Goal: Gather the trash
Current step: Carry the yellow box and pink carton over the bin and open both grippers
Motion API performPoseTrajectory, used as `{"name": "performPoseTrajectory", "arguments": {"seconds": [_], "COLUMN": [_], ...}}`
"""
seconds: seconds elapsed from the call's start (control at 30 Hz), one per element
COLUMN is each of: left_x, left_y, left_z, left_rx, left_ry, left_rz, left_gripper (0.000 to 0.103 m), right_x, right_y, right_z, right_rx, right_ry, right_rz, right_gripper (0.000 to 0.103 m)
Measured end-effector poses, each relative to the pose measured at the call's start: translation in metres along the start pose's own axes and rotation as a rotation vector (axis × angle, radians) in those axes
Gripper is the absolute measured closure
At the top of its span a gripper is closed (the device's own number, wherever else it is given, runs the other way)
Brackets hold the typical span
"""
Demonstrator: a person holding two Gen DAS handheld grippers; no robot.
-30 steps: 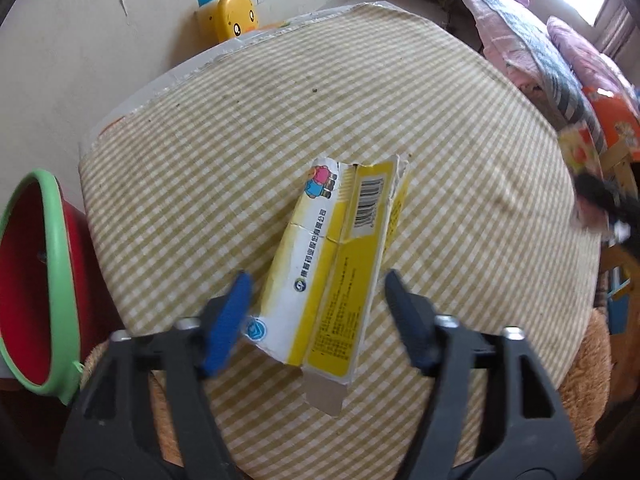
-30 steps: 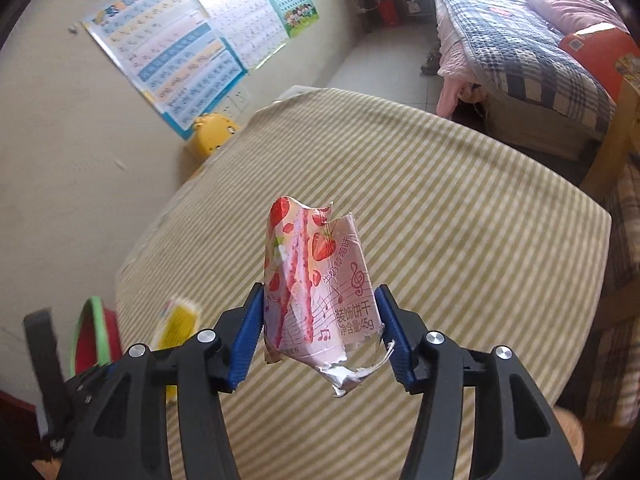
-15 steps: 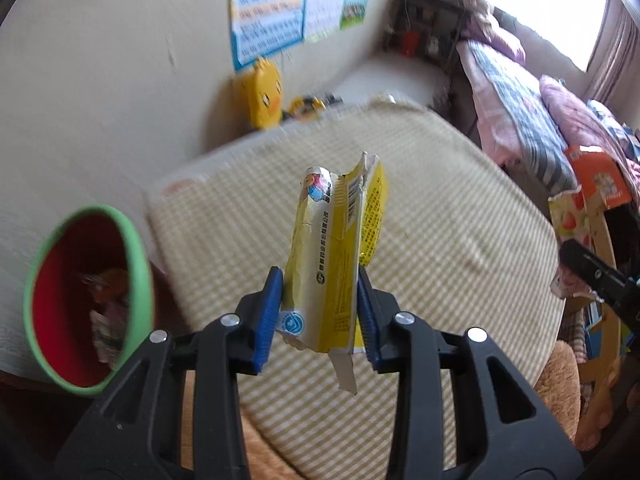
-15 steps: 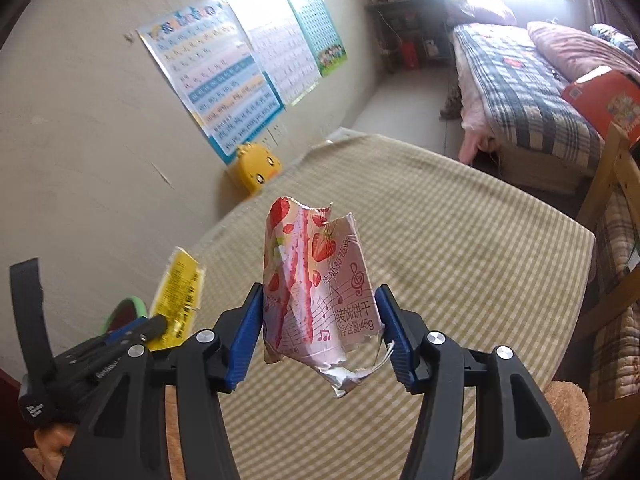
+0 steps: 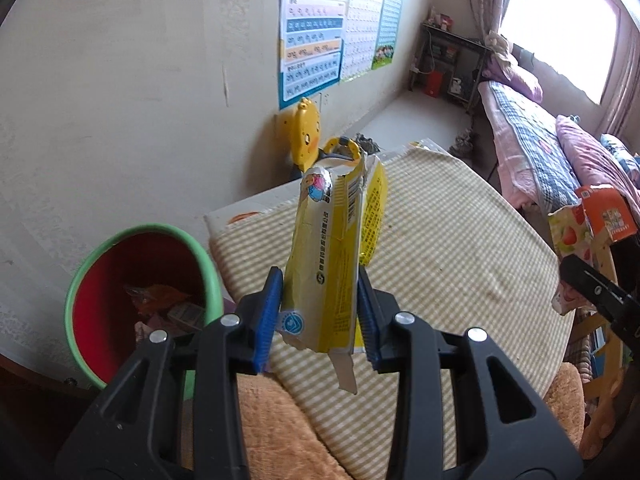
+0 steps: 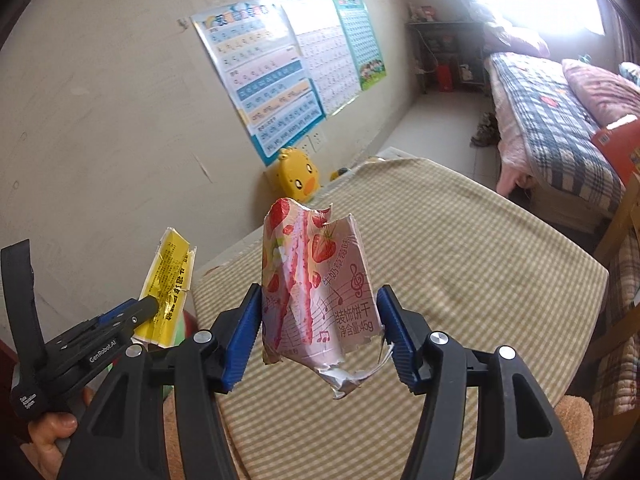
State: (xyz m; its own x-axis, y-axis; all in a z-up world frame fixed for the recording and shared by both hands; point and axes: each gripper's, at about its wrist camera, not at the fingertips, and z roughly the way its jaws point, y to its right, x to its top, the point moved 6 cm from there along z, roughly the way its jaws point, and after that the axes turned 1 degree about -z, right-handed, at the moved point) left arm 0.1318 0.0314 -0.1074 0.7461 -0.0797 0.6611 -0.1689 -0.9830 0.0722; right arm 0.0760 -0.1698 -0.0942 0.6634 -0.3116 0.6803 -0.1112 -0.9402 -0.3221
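A home bedroom: a bed (image 6: pixel 560 128) with plaid quilt beyond the right claw (image 6: pixel 318 328), children's learning charts (image 6: pixel 280 76) on the wall, a duck toy (image 6: pixel 298 174) underneath.

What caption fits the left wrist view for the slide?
Left gripper clamps a torn yellow carton above the checked tabletop, with the red, green-rimmed bin nearby.

The left gripper (image 5: pixel 318 314) clamps its blue pads on a torn, flattened yellow cardboard carton (image 5: pixel 334 256), held upright above a beige checked tablecloth-covered table (image 5: pixel 460 248), with a red, green-rimmed plastic bin (image 5: pixel 100 300) holding wrappers to its left beside the wall.
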Motion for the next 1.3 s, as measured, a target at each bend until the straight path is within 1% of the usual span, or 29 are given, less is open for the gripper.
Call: {"name": "performPoseTrajectory", "arguments": {"seconds": [0.23,0.5,0.7,0.97,1.17,1.3], "left_x": [0.001,0.001,-0.003,-0.010,-0.012,-0.011], "left_y": [-0.026,-0.049,-0.063,-0.079,-0.090,-0.099], "left_z": [-0.008,-0.014,-0.012,-0.004,0.000,0.000], "left_rx": [0.015,0.063,0.082,0.086,0.106,0.132], "left_ry": [0.023,0.053,0.049,0.026,0.021,0.022], "left_rz": [-0.051,-0.066,-0.085,-0.109,-0.117,-0.129], "left_gripper": [0.068,0.068,0.068,0.068,0.068,0.068], "right_x": [0.003,0.002,0.000,-0.009,-0.008,-0.007], "right_y": [-0.030,-0.056,-0.072,-0.086,-0.096,-0.103], "right_z": [0.005,0.014,0.020,0.034,0.034,0.034], "right_rx": [0.018,0.037,0.049,0.050,0.058,0.071], "right_ry": [0.001,-0.021,-0.033,-0.081,-0.081,-0.076], "right_rz": [-0.050,-0.100,-0.128,-0.163,-0.184,-0.196], "right_gripper": [0.046,0.046,0.045,0.045,0.045,0.045]}}
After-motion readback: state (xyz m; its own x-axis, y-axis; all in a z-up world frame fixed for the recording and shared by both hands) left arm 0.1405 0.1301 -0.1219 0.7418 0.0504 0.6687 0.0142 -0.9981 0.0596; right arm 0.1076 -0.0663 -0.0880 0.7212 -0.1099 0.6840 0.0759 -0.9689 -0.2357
